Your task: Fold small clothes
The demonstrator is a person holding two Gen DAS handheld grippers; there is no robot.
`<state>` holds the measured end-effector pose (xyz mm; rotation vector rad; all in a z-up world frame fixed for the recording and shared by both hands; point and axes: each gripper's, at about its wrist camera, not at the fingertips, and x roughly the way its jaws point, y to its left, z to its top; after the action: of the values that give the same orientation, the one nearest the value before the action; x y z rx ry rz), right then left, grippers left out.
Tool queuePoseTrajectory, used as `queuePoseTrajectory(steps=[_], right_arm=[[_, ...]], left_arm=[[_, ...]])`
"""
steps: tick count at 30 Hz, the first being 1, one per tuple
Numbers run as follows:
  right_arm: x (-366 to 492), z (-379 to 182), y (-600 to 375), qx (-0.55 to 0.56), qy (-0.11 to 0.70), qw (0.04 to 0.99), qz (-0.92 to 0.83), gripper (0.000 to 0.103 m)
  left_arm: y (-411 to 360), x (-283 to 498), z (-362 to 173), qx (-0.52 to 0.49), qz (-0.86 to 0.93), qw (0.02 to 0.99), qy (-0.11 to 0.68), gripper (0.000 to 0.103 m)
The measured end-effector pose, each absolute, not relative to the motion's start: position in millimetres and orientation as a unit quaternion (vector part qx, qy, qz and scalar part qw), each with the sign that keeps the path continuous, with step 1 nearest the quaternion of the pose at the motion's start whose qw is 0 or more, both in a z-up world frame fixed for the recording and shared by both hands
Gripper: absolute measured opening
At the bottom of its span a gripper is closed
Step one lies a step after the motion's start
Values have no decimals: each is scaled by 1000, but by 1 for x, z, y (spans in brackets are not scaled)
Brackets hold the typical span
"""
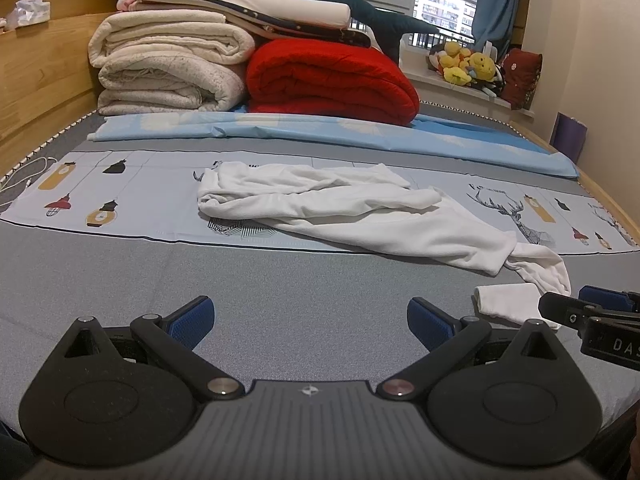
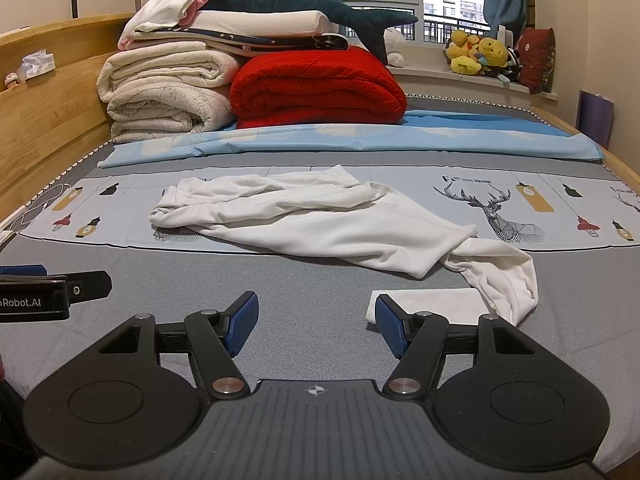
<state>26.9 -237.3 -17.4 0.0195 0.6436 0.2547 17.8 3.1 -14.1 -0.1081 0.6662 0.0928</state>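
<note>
A crumpled white garment (image 1: 352, 216) lies on the bed, reaching from the patterned sheet onto the grey mattress; it also shows in the right wrist view (image 2: 320, 224). A small folded white piece (image 1: 508, 304) lies near its lower end, also in the right wrist view (image 2: 432, 302). My left gripper (image 1: 310, 322) is open and empty above the grey mattress, short of the garment. My right gripper (image 2: 316, 326) is open and empty, its right fingertip next to the folded piece. The right gripper shows at the right edge of the left view (image 1: 592, 312).
Rolled cream quilts (image 1: 168, 68) and a red quilt (image 1: 332, 80) are stacked at the far end with a folded blue sheet (image 1: 320, 132) in front. A wooden bed frame (image 1: 36, 80) runs along the left. Plush toys (image 1: 468, 64) sit on the windowsill.
</note>
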Motion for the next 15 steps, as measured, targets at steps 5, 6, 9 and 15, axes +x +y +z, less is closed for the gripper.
queuePoseTrajectory(steps=[5, 6, 9, 15], right_arm=[[25, -11, -243, 19, 299, 948, 112, 66], [25, -6, -247, 26, 290, 951, 108, 66], [29, 14, -265, 46, 257, 960, 99, 66], [69, 39, -298, -5, 190, 978, 87, 66]], left_arm=[[2, 18, -14, -50, 50, 943, 325, 103], [2, 17, -15, -46, 52, 944, 323, 103], [-5, 14, -14, -26, 62, 950, 305, 102], [-19, 12, -11, 25, 67, 962, 263, 98]])
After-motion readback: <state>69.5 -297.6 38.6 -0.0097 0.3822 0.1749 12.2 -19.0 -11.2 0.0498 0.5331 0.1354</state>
